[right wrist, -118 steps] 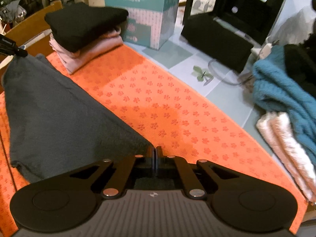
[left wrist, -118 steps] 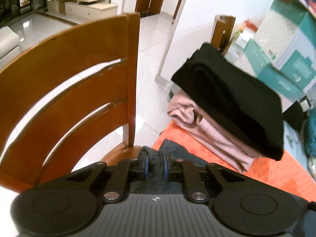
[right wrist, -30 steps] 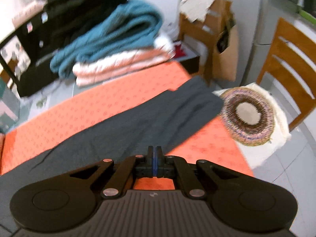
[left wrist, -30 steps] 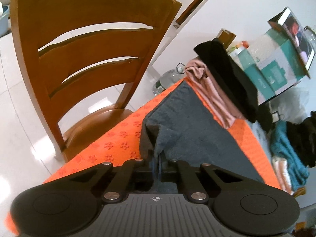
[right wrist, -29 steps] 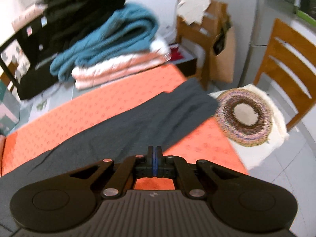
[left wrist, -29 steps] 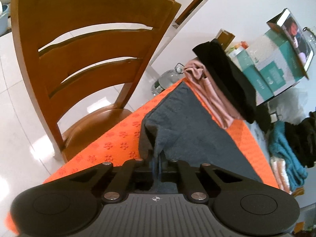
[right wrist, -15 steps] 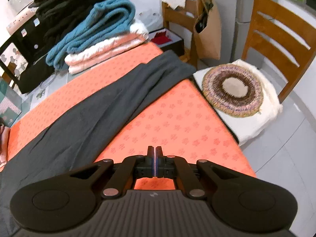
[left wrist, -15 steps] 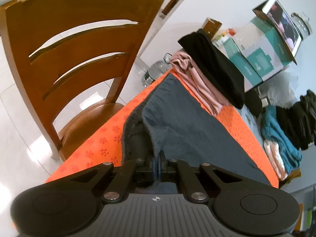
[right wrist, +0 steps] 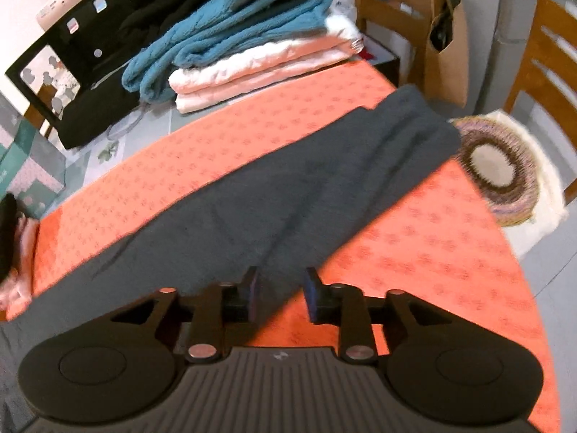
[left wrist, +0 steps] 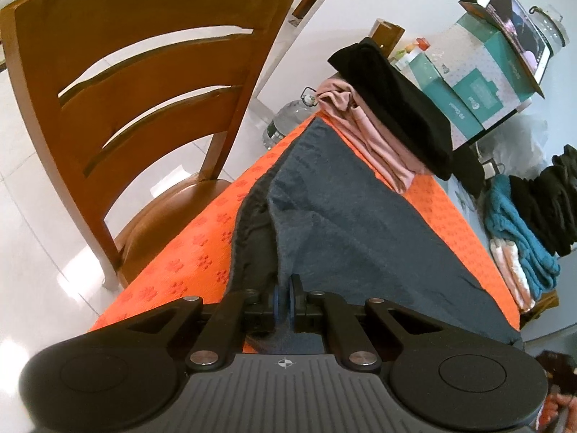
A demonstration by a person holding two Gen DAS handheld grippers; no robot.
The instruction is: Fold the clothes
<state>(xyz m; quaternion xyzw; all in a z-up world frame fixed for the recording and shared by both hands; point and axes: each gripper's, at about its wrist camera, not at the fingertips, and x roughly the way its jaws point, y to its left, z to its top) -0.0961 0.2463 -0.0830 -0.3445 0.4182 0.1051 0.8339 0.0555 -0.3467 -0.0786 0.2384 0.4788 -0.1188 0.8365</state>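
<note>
Meanwhile we are pinching the grey trousers (left wrist: 360, 231) in our left tool (left wrist: 283, 301) to anchor them, while our right tool (right wrist: 279, 294), jaws just opening, is hovering empty over their edge.

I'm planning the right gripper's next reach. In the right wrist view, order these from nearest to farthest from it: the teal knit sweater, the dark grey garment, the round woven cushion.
1. Dark grey garment, just ahead of the right gripper.
2. Round woven cushion, off to the right on a chair.
3. Teal knit sweater, at the table's far end.
</note>
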